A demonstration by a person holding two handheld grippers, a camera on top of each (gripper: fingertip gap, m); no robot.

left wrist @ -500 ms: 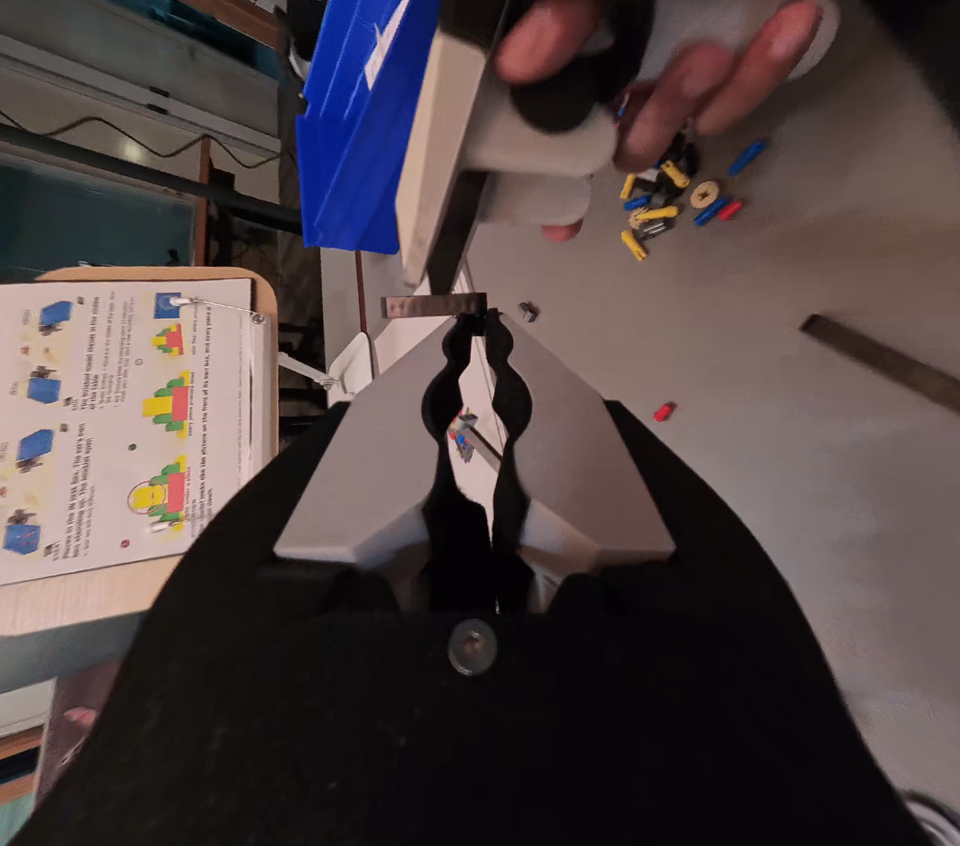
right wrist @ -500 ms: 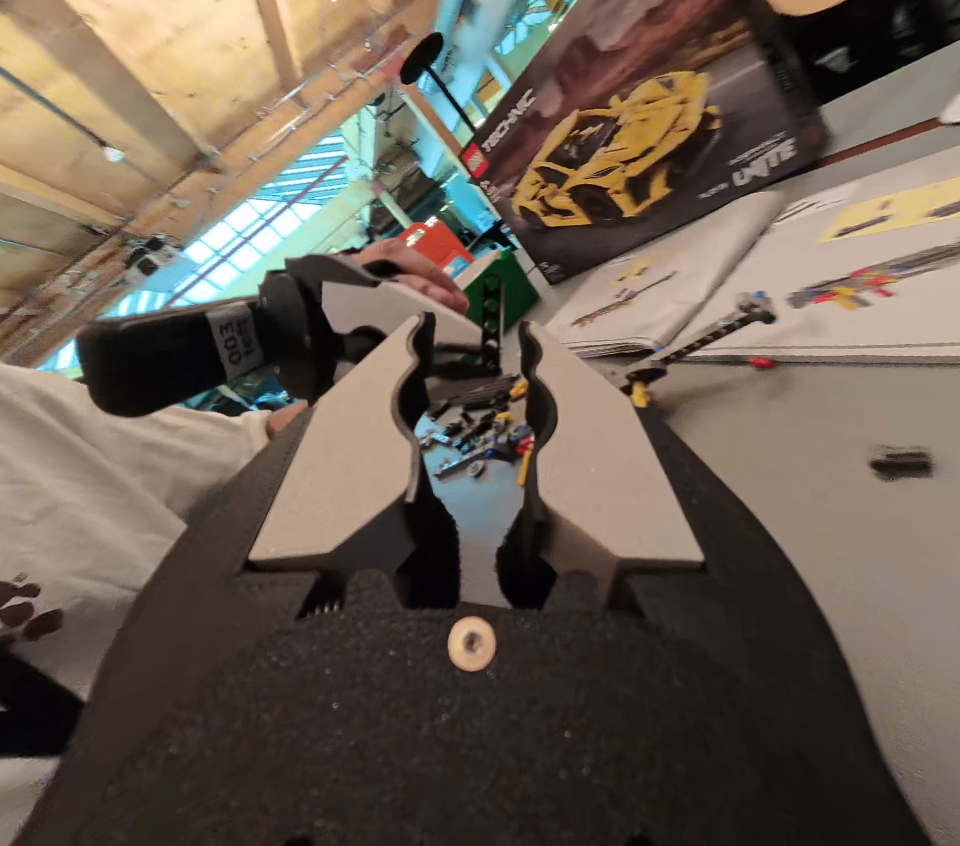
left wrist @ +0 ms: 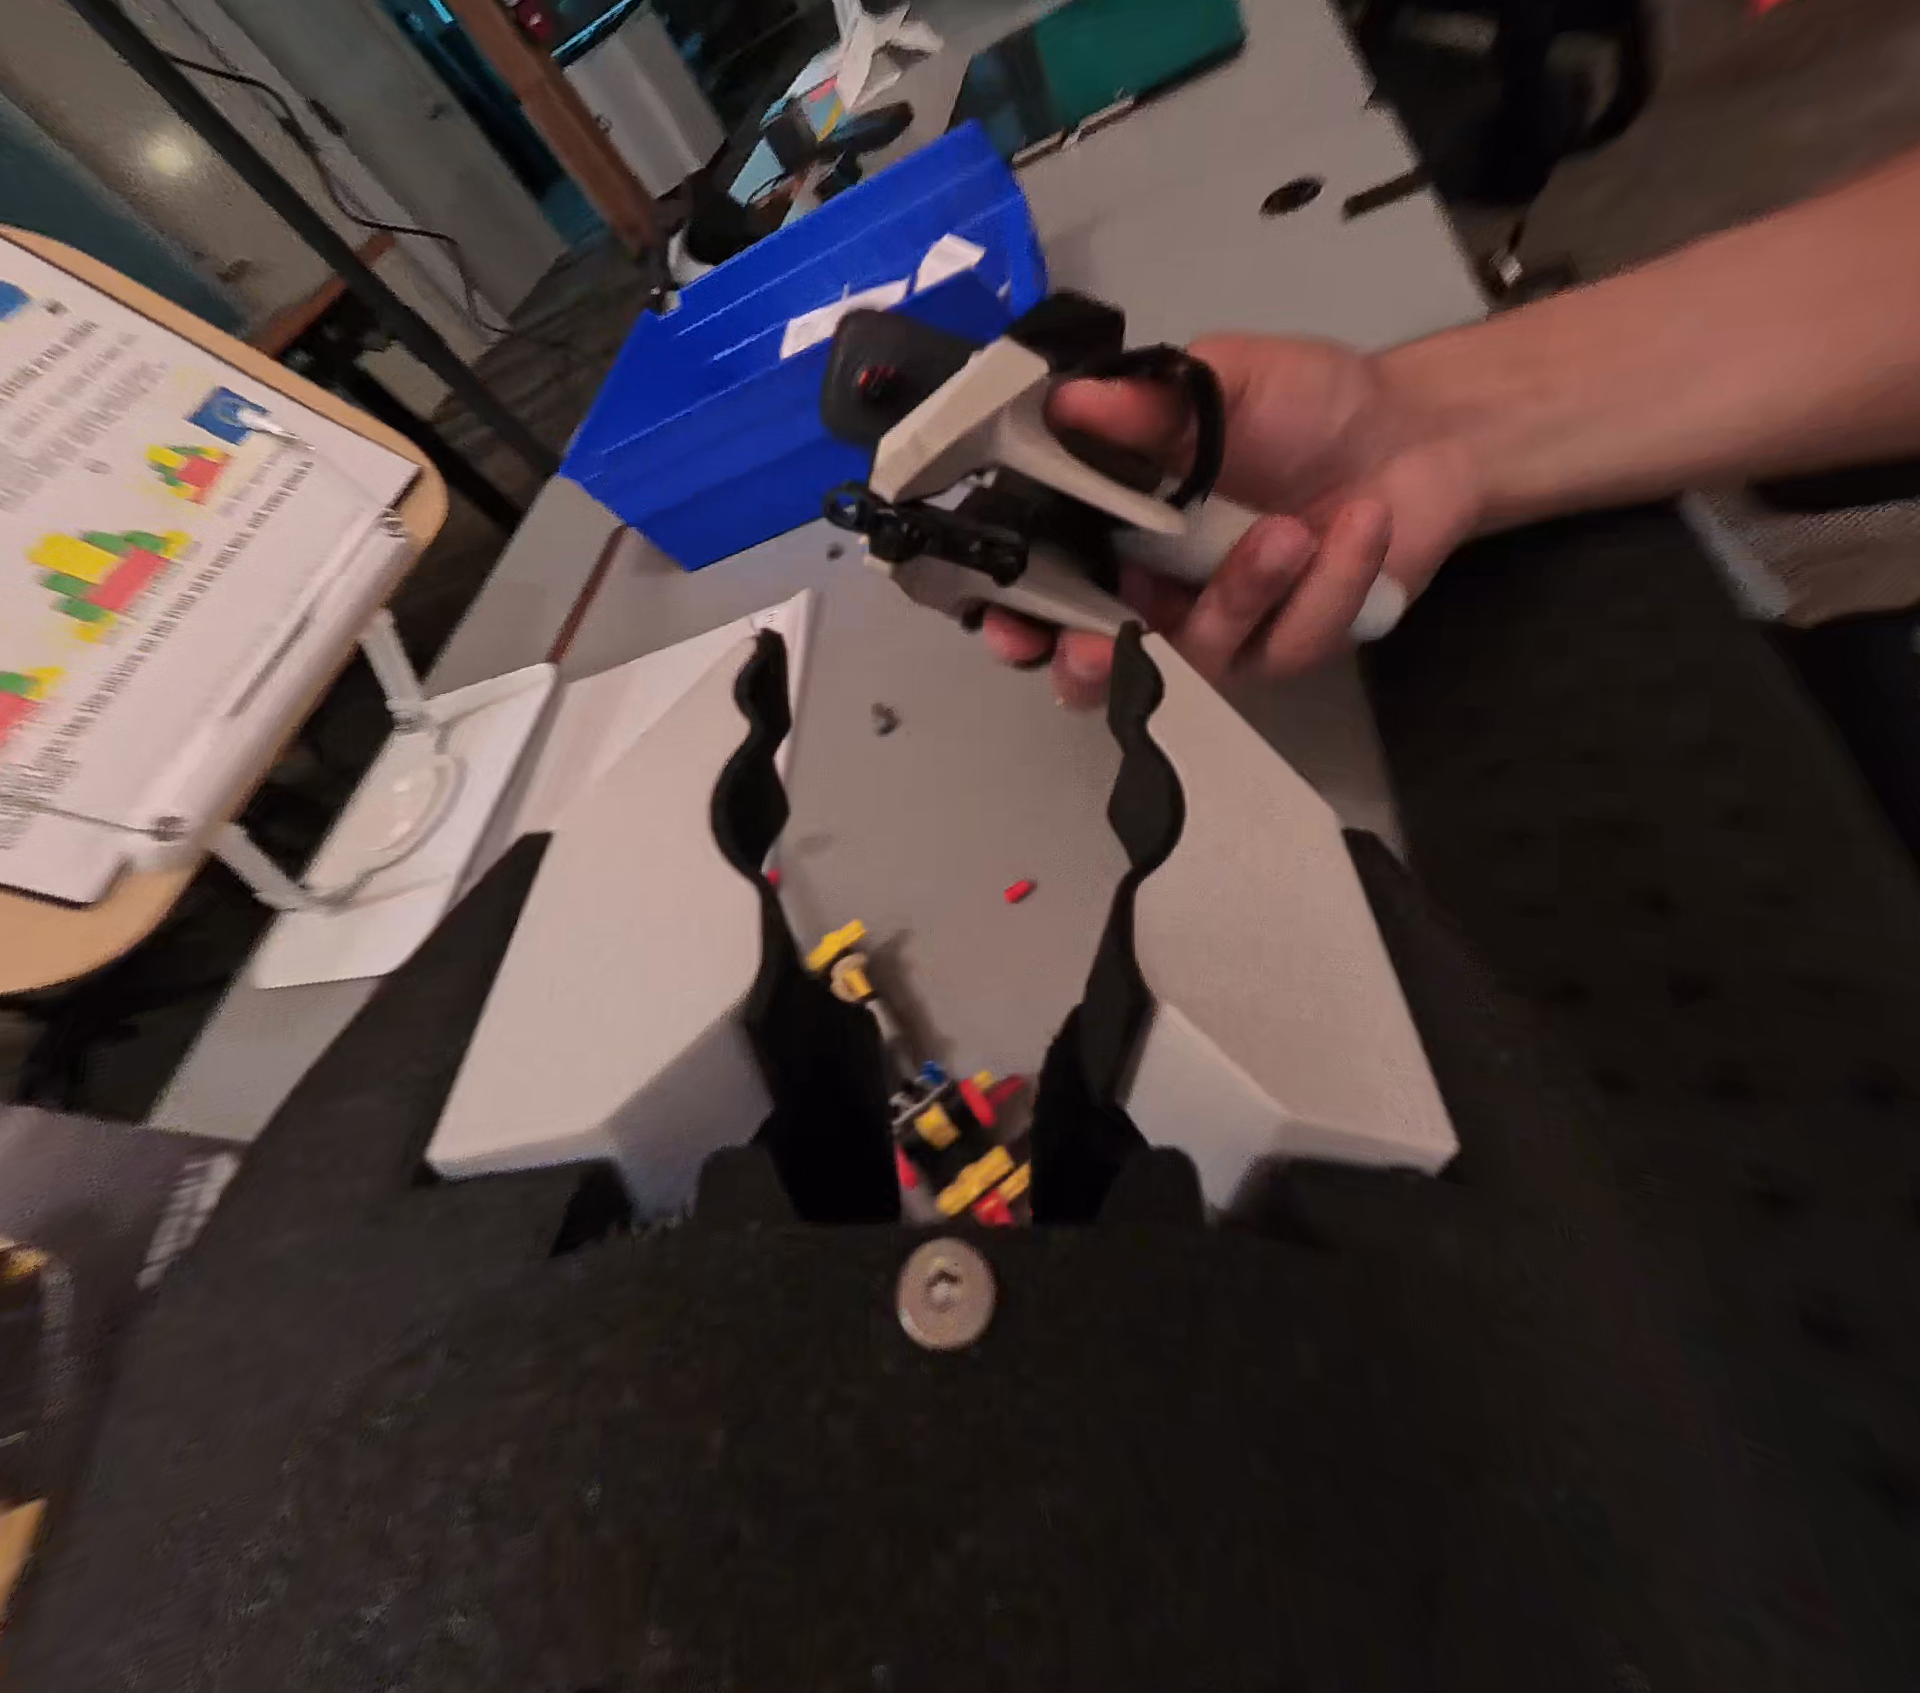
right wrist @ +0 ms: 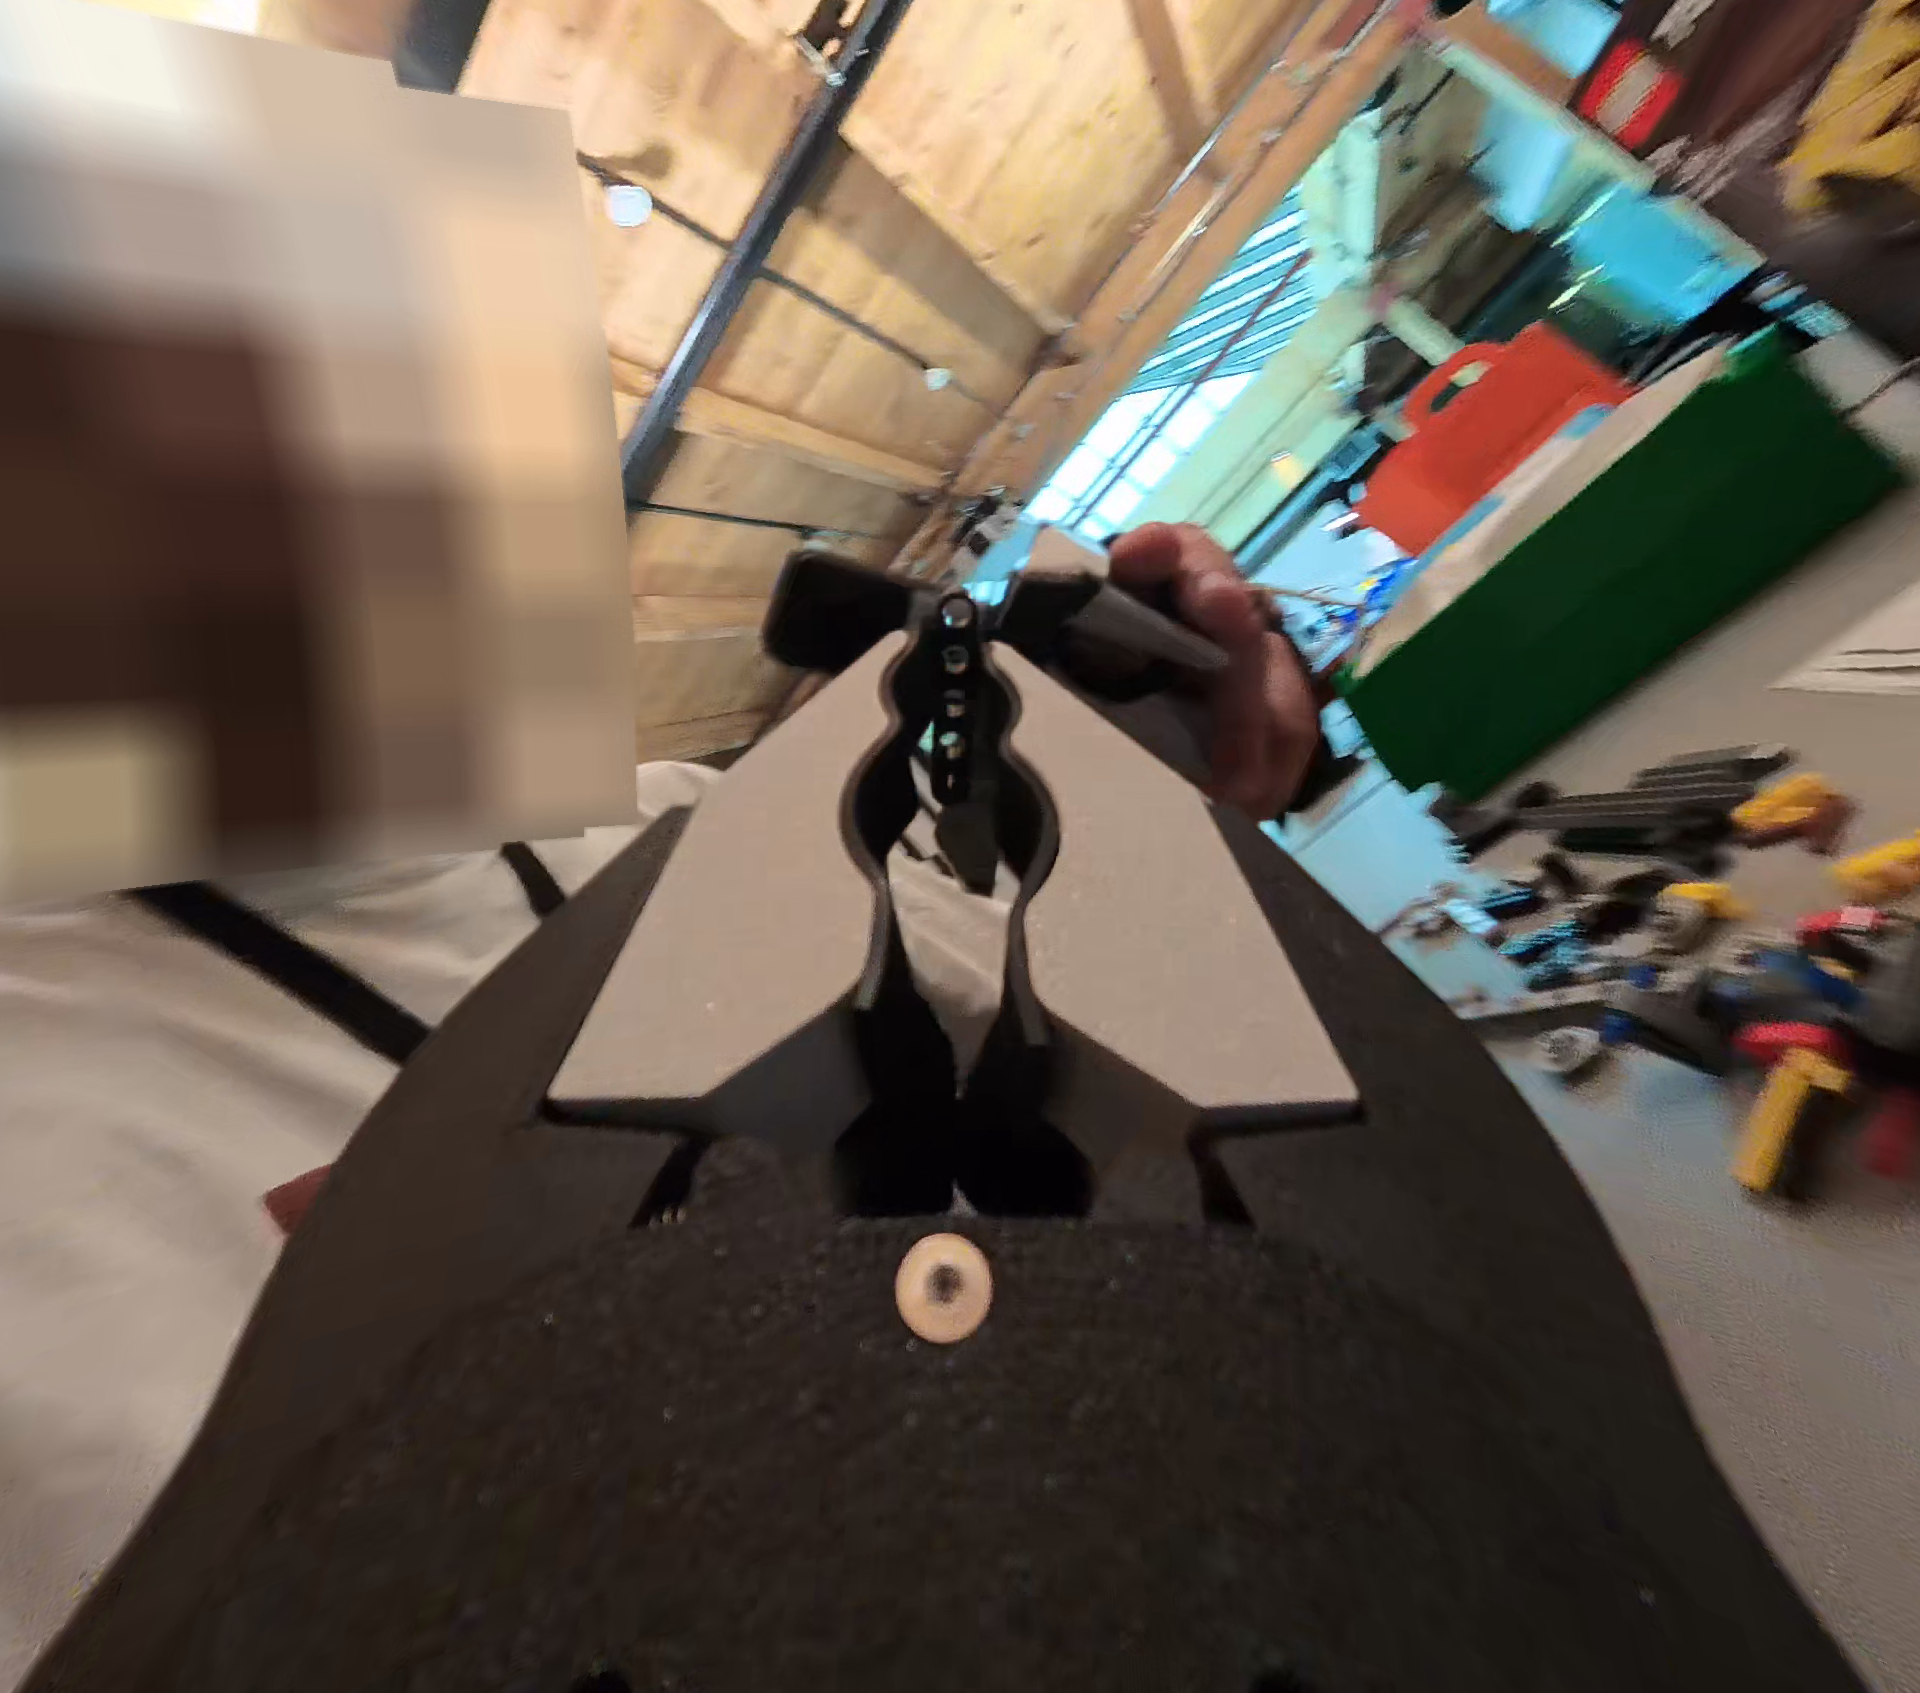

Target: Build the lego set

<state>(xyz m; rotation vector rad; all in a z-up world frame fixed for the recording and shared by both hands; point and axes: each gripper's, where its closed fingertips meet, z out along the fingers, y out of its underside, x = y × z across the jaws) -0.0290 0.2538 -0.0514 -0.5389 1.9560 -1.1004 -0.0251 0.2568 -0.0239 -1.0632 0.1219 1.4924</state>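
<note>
Right gripper (right wrist: 951, 687) pinches black beam (right wrist: 954, 708) aloft, likely for mating; left gripper (left wrist: 951, 677) spread, empty, above loose pieces (left wrist: 961, 1134).

2 grippers (left wrist: 948, 667) (right wrist: 948, 656), 1 blue bin (left wrist: 769, 417), 1 green bin (right wrist: 1621, 583).

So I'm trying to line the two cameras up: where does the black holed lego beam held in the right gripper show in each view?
Left wrist view: the black holed lego beam lies sideways above centre, clamped in the right gripper, in front of the blue plastic bin.
Right wrist view: same beam stands upright at centre, between the fingertips.
Shared landmark: the loose pile of yellow, red and blue lego pieces on the grey table.
</note>
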